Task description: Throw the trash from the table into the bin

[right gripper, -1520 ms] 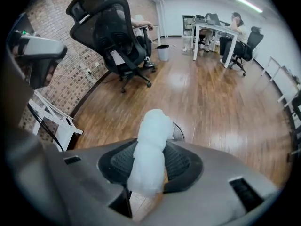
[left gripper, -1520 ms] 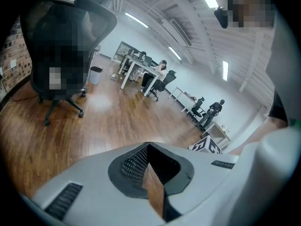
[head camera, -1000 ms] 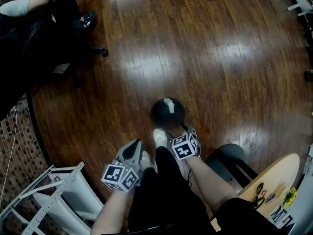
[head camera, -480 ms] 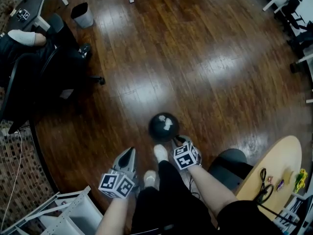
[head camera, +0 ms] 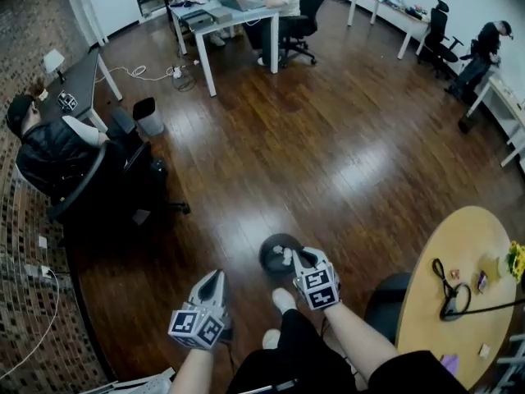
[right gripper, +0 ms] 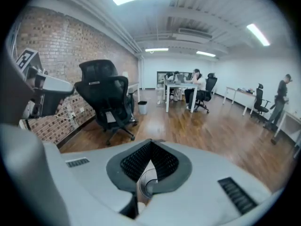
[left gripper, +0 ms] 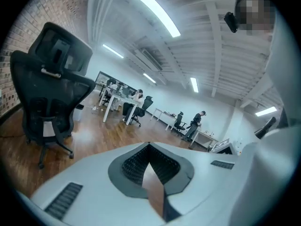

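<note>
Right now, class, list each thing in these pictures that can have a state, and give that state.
left gripper: shut, empty.
right gripper: shut, empty.
bin: upright, open-topped, white trash inside.
round table: small items lying on it.

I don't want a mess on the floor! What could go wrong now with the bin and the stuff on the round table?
1. The bin stands right beside the person's white shoe; a careless step might tip it and spill the white trash inside.
2. The round table holds a black cord and yellow flowers among small bits; something that is not trash might get thrown away by mistake.
</note>
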